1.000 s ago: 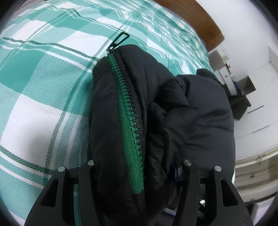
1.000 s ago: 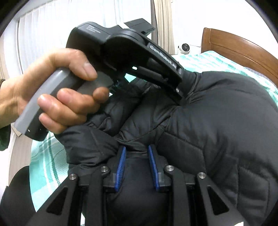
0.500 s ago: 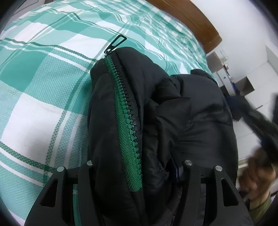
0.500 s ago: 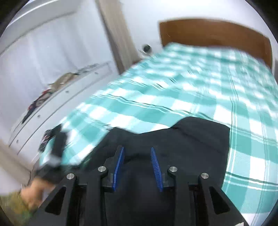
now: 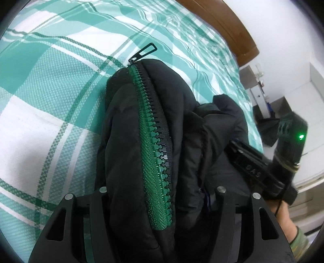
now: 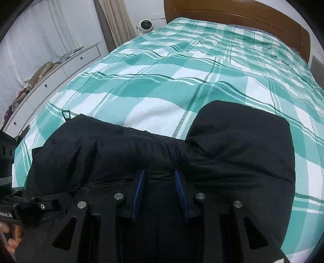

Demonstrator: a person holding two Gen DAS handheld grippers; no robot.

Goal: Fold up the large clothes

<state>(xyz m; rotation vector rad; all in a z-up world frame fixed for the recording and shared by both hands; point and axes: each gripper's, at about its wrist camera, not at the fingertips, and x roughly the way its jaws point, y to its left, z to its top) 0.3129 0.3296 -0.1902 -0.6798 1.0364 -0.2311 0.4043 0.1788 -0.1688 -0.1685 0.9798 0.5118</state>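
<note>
Two grippers share one black jacket (image 5: pixel 129 153), which lies bunched on the bed (image 6: pixel 162 85). We read the left gripper (image 5: pixel 158 202) as clamped across its zipped edge to steady it, the right gripper (image 6: pixel 160 192) pinching a ridge. Only the left view shows the green zipper (image 5: pixel 154 141); the right shows the hood-like lobe (image 6: pixel 243 141).

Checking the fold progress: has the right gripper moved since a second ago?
Yes. The right gripper swung off the bunched jacket beside the other handle toward the headboard end; its jaws, just closing, have jacket fabric between them.
</note>
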